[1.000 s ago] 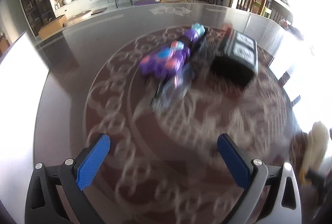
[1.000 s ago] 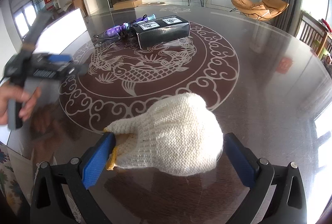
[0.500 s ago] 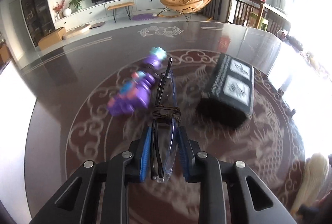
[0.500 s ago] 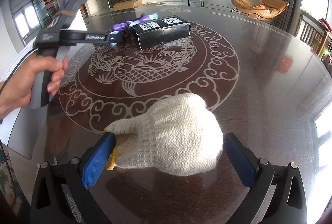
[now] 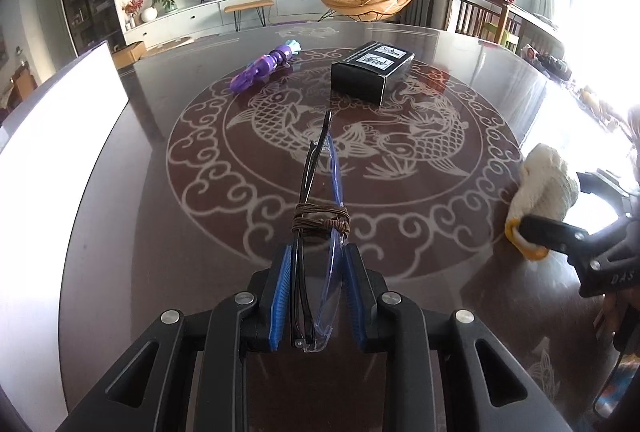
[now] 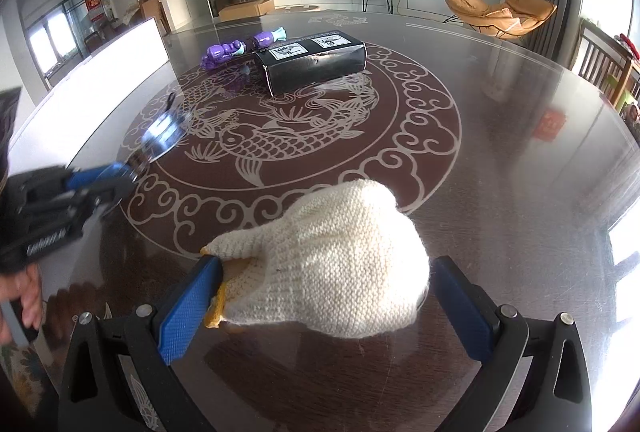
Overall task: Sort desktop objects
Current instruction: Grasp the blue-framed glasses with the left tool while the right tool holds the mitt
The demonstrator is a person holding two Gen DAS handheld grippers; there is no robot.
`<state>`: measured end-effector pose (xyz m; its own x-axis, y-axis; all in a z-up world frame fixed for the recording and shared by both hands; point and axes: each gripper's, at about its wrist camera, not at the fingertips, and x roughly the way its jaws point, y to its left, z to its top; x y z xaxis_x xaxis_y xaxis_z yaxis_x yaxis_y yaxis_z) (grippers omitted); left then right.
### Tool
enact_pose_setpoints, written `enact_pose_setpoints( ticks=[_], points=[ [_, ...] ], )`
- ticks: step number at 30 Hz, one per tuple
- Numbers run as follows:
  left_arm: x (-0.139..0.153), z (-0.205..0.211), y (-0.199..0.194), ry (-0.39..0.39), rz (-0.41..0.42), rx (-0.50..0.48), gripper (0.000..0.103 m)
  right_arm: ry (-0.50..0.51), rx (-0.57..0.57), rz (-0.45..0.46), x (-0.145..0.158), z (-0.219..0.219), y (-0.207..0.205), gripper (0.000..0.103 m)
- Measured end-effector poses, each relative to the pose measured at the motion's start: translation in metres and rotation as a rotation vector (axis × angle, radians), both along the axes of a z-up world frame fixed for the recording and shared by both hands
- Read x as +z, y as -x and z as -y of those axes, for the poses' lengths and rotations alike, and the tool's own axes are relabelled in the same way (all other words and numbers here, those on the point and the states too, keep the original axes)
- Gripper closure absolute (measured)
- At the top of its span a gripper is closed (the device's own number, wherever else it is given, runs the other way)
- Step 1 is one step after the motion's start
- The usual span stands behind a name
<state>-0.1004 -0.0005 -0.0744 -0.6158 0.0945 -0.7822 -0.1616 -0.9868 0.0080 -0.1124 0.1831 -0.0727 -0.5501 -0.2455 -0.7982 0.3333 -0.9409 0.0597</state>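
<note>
Dark patterned counter (image 5: pixel 460 43): left gripper (image 5: pixel 316 296) fingers clamped on folded glasses (image 5: pixel 320 232); right gripper (image 6: pixel 320 296) fingers wide, flanking a knitted glove (image 6: pixel 332 260), contact unclear.

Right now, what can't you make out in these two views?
- Glasses: blurred in right wrist view; near end sits between left gripper jaws.
- Black box: label print too small.
- Purple toy: partly behind box.
- Glove: far side hides right pad contact.
</note>
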Motion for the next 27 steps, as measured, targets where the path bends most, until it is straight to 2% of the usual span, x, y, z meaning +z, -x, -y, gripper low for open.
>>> enact_pose_setpoints(
  ticks=[8, 11, 13, 15, 16, 18, 23, 27],
  points=[
    [0.001, -0.001, -0.005, 0.003, 0.021, 0.004, 0.074, -0.002, 0.0, 0.0, 0.0, -0.002, 0.0, 0.0],
    [0.001, -0.002, -0.009, 0.004, 0.024, -0.002, 0.059, -0.002, 0.0, 0.0, 0.0, -0.002, 0.0, 0.0],
    [0.003, 0.0, -0.012, -0.003, 0.013, -0.003, 0.039, -0.001, 0.0, 0.0, 0.0, -0.002, 0.0, 0.0],
    [0.007, 0.003, -0.015, -0.015, -0.001, -0.007, 0.026, -0.002, 0.0, 0.0, 0.0, -0.002, 0.0, 0.0],
    [0.01, 0.005, -0.015, -0.021, -0.005, -0.015, 0.024, -0.002, 0.0, 0.0, 0.0, -0.002, 0.0, 0.0],
    [0.012, 0.006, -0.013, -0.016, -0.001, -0.033, 0.024, -0.001, 0.0, 0.0, 0.0, -0.002, 0.0, 0.0],
    [0.011, -0.006, 0.007, 0.056, 0.031, -0.077, 0.024, -0.001, 0.0, 0.0, 0.0, -0.002, 0.0, 0.0],
    [0.003, -0.008, 0.024, 0.028, 0.083, -0.062, 0.024, -0.001, 0.0, 0.0, 0.0, -0.002, 0.0, 0.0]
  ],
)
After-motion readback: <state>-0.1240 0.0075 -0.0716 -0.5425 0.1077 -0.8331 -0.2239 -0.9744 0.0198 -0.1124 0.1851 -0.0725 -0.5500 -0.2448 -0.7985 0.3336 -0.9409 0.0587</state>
